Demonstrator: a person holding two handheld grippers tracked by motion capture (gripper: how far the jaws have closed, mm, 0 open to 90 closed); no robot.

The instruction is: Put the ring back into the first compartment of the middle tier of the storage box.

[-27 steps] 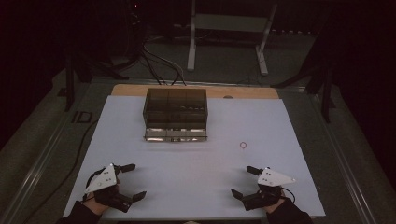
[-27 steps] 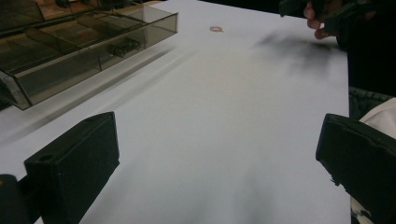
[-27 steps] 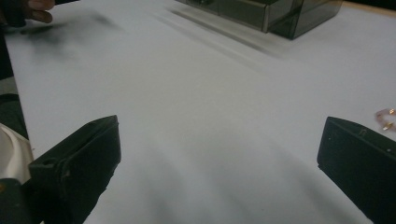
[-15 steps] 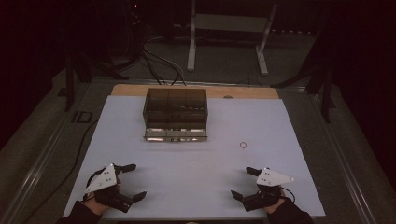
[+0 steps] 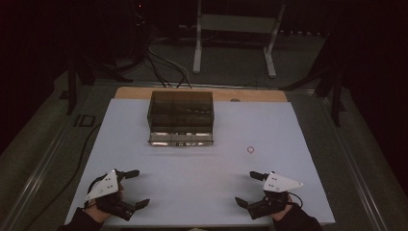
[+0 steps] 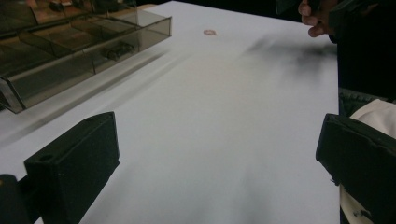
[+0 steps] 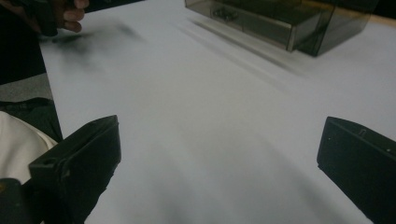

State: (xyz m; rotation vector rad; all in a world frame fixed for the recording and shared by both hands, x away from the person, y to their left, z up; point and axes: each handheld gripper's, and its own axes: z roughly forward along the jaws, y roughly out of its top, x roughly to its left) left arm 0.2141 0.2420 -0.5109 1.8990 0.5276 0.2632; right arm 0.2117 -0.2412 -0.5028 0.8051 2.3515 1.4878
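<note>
While both hands rested at the near edge of the white surface (image 5: 202,192), the left gripper (image 5: 133,189) sat at the near left corner with its jaws spread wide and nothing between them. Its grey three-cornered plate faced up, and its cable trailed back toward the sleeve. The right gripper (image 5: 249,189) lay at the near right corner, turned inward toward the middle of the sheet, and its jaws were likewise spread wide over bare white, pinching nothing. The two grippers were well apart from each other, and each pointed roughly toward the far side.

A small ring (image 5: 250,149) lay flat on the surface, beyond the right gripper and nearer to it than to the left one, apart from both. In the left gripper view it showed as a faint reddish loop (image 6: 209,32) far off across the sheet. To the ring's left and a little farther back stood a smoky, see-through compartment box (image 5: 181,117), set near the far middle of the surface. Thin dividers split it into several cells, and a few small dark items lay in them, too small to make out. In the left gripper view the box (image 6: 70,51) sat at upper left; in the right gripper view it (image 7: 280,18) sat at upper right. The ring and the box did not touch.

Beyond the surface a wooden strip (image 5: 255,95) showed along the far edge, and dark cables (image 5: 163,62) ran over the floor behind it.
</note>
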